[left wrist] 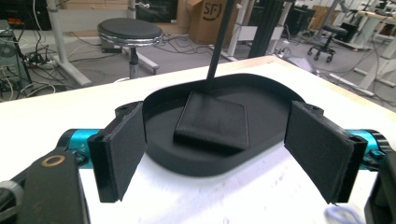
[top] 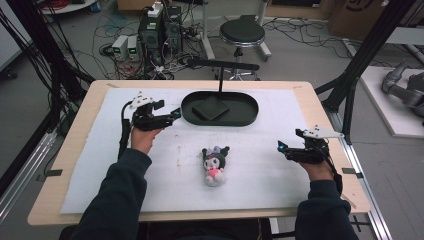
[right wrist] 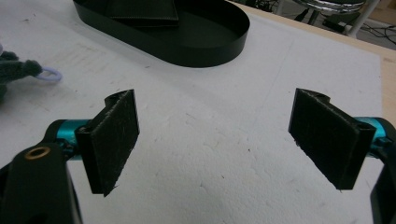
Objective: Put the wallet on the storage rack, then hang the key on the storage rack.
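White foam sheet (top: 260, 165) covered the table beneath both claws. The black oval tray (top: 247, 116) sat just ahead of the left gripper (top: 176, 113), jaws spread, empty. The plush toy (top: 215, 165) lay between it and the right gripper (top: 280, 148), likewise agape.

1. White mat (top: 260, 170) covering most of the wooden table (top: 70, 150).
2. Black oval tray (top: 220, 109) at the mat's far middle, holding a folded black cloth (top: 211, 107); a thin black post rises at its far edge.
3. Small plush toy (top: 215, 165), black, white and pink, lying mid-mat.
4. Round black stool (top: 242, 34) on the floor beyond.
5. Computer towers (top: 160, 30) among loose cables.
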A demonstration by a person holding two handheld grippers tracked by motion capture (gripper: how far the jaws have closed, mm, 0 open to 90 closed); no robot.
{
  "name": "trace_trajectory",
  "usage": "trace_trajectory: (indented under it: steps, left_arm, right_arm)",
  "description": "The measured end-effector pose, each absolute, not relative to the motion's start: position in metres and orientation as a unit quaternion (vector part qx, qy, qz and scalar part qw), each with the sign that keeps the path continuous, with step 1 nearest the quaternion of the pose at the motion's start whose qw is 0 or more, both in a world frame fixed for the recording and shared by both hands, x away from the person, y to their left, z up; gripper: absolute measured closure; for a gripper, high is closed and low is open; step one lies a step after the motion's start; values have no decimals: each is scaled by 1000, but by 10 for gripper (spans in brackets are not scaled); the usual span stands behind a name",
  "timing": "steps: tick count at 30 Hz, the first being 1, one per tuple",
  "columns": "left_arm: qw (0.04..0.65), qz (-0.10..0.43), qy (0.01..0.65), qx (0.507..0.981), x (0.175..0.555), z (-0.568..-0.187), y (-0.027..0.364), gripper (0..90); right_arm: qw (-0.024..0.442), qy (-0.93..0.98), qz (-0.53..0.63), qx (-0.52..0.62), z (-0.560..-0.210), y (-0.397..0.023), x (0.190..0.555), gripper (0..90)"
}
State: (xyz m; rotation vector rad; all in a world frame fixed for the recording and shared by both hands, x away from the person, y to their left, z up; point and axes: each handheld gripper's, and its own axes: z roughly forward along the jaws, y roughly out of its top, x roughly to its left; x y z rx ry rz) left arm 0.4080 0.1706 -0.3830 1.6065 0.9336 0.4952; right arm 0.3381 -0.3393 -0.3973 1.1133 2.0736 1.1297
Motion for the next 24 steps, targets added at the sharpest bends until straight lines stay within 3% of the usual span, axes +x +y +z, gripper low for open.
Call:
trace_trajectory:
  steps: [15,24]
  left_arm:
    - [536,256,416,689,368,-393,210,200]
    - [531,257,411,695,360,-401,224,200]
  right_arm:
    - [261,773,417,400,-398,-328,338,165]
    - [252,778,421,392,-398,-308,338,164]
